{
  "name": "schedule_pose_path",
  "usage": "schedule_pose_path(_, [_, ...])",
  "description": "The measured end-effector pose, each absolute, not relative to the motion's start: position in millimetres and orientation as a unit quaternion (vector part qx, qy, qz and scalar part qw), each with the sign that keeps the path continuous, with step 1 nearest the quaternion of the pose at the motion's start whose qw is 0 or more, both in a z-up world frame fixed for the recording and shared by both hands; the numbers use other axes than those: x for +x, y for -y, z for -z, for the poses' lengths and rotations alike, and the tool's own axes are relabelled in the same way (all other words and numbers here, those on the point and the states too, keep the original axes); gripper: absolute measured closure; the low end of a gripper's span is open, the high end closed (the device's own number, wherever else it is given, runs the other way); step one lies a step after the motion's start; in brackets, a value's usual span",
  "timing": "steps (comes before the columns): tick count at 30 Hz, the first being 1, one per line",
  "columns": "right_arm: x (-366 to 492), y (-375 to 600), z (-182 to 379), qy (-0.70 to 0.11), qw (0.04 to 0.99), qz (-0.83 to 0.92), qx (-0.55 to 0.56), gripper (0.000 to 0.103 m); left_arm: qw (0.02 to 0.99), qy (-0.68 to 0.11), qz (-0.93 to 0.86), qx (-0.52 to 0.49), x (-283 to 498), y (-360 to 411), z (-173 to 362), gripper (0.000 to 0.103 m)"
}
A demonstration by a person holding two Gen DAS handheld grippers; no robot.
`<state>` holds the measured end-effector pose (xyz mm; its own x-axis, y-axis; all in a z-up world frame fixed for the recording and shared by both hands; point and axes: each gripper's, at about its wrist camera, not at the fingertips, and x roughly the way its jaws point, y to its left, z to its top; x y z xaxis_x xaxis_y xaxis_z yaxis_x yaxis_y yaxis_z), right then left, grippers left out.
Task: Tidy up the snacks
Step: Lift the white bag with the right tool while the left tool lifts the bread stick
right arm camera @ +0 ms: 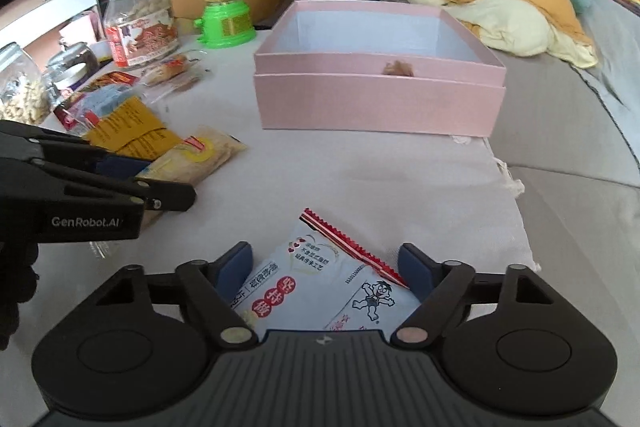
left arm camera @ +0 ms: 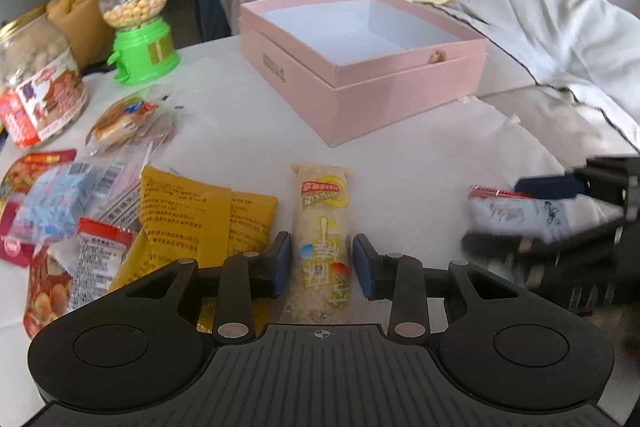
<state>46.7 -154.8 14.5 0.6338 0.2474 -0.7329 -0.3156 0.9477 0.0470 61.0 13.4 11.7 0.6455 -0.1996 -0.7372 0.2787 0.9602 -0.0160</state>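
Yellow-green long snack stick in clear wrap (left arm camera: pixel 322 239) lies dead ahead between the open pads of the left gripper (left arm camera: pixel 321 265), long axis along the fingers — pads beside it, not touching. Right gripper (right arm camera: pixel 326 271), jaws spread, straddles the white-and-red flat snack packet (right arm camera: pixel 332 279); contact unclear. Pink cardboard box (left arm camera: pixel 408 95) sits beyond both, empty as far as visible — left is nearer the loose snack pile (left arm camera: pixel 80 211).

White lettering reading "GenRobot.AI" stands on the black body of the left claw (right arm camera: pixel 168 183). Chinese print covers the white snack packet (right arm camera: pixel 332 287), too small to read.
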Motion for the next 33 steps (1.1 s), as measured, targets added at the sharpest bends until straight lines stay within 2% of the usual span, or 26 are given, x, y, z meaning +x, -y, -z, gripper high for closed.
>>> schedule_pose_path(1, [48, 158, -16, -0.401, 0.902, -0.157, -0.034, 0.038, 0.908, -0.397, 0.128, 0.050, 60, -13, -12, 0.069])
schedule_pose_path(3, [53, 168, -21, -0.402, 0.902, -0.156, -0.017, 0.052, 0.912, -0.389, 0.123, 0.049, 57, -11, -11, 0.069])
schedule_pose_path(5, [59, 180, -27, -0.403, 0.903, -0.152, -0.002, 0.053, 0.913, -0.383, 0.130, 0.053, 54, -8, -11, 0.070])
schedule_pose_path(6, [61, 185, -30, -0.400, 0.904, -0.151, 0.004, 0.073, 0.912, -0.382, 0.140, 0.049, 53, -7, -11, 0.070])
schedule_pose_path(9, [66, 196, -34, -0.404, 0.902, -0.151, 0.013, 0.092, 0.912, -0.378, 0.158, 0.036, 52, -3, -17, 0.070])
schedule_pose_path(12, [66, 201, -35, -0.396, 0.905, -0.152, 0.010, 0.092, 0.914, -0.372, 0.160, 0.036, 53, 0, -21, 0.070])
schedule_pose_path(14, [62, 203, -34, -0.394, 0.907, -0.147, 0.005, 0.088, 0.913, -0.376, 0.154, 0.027, 55, 0, -19, 0.070])
schedule_pose_path(15, [61, 205, -33, -0.396, 0.907, -0.142, 0.010, 0.073, 0.913, -0.376, 0.154, 0.025, 56, -1, -18, 0.070])
schedule_pose_path(16, [60, 206, -32, -0.399, 0.906, -0.138, 0.015, 0.045, 0.913, -0.376, 0.155, 0.023, 56, 0, -16, 0.070])
schedule_pose_path(18, [56, 213, -29, -0.398, 0.908, -0.124, 0.036, 0.018, 0.912, -0.379, 0.158, 0.017, 56, 0, -12, 0.070])
schedule_pose_path(22, [51, 213, -17, -0.417, 0.901, -0.107, 0.055, 0.017, 0.915, -0.369, 0.159, 0.009, 54, -1, -7, 0.069])
schedule_pose_path(28, [50, 173, -9, -0.400, 0.912, -0.092, -0.026, 0.016, 0.915, -0.367, 0.166, -0.022, 57, -10, -5, 0.069])
schedule_pose_path(33, [60, 161, -8, -0.390, 0.912, -0.119, -0.041, 0.016, 0.915, -0.365, 0.172, -0.015, 56, -9, -5, 0.069])
